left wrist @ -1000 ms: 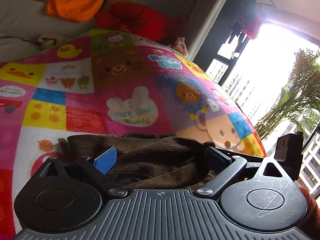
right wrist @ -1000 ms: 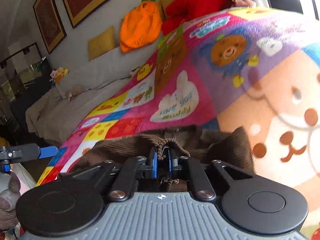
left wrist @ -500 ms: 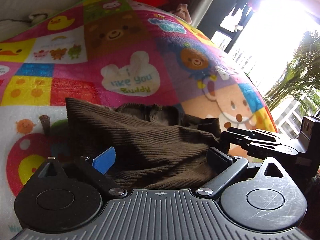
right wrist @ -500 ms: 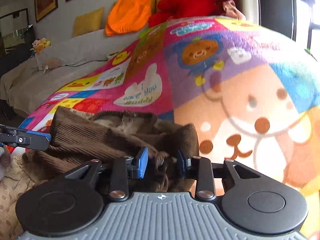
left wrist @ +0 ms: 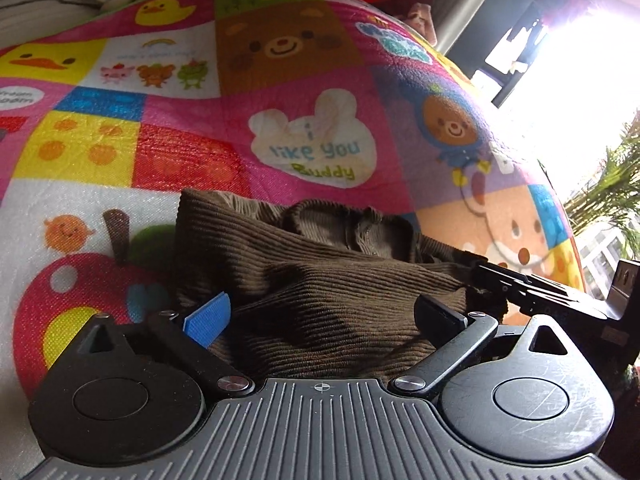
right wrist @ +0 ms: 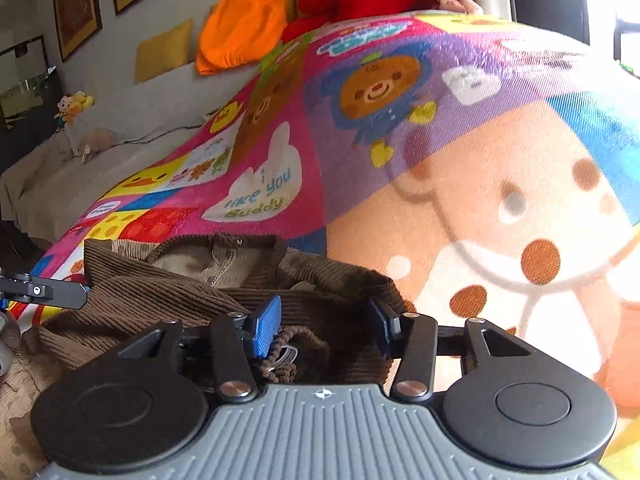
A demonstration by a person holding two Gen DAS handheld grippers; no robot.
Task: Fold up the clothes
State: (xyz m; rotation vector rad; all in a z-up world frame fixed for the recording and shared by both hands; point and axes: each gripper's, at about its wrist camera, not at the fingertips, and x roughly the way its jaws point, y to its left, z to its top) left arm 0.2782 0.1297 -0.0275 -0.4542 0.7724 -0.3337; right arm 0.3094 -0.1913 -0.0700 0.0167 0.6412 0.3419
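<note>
A brown corduroy garment [left wrist: 320, 280] lies bunched on a colourful play mat [left wrist: 280, 100], at the near edge of the mat, directly in front of both grippers. In the left wrist view it fills the middle and lower part, from about 9 o'clock to 3 o'clock of the picture centre. Its waistband opening [right wrist: 216, 256] shows at the far side of the pile, toward 12 o'clock.

The left gripper [left wrist: 324, 316] has its jaws spread wide. The cloth lies between them and under them, but the blue pad [left wrist: 208, 318] at 9 o'clock and the black pad at 3 o'clock do not press on it, so the gripper is released.

The right gripper [right wrist: 326, 324] has its jaws opening at this moment. A fold of the garment and a brown drawstring [right wrist: 284, 354] sit between them. The blue pad touches the drawstring on one side, and the other pad stands apart from the cloth, so nothing is clamped.

In the left wrist view, the right gripper [left wrist: 532, 292] comes in from 3 o'clock, and its tips reach the right edge of the garment.

On the mat, a white rabbit patch [left wrist: 316, 148] is at 12 o'clock from the garment, and a red apple picture [left wrist: 72, 292] is at 9 o'clock. Far behind, an orange cushion [right wrist: 240, 32] leans at the wall.
</note>
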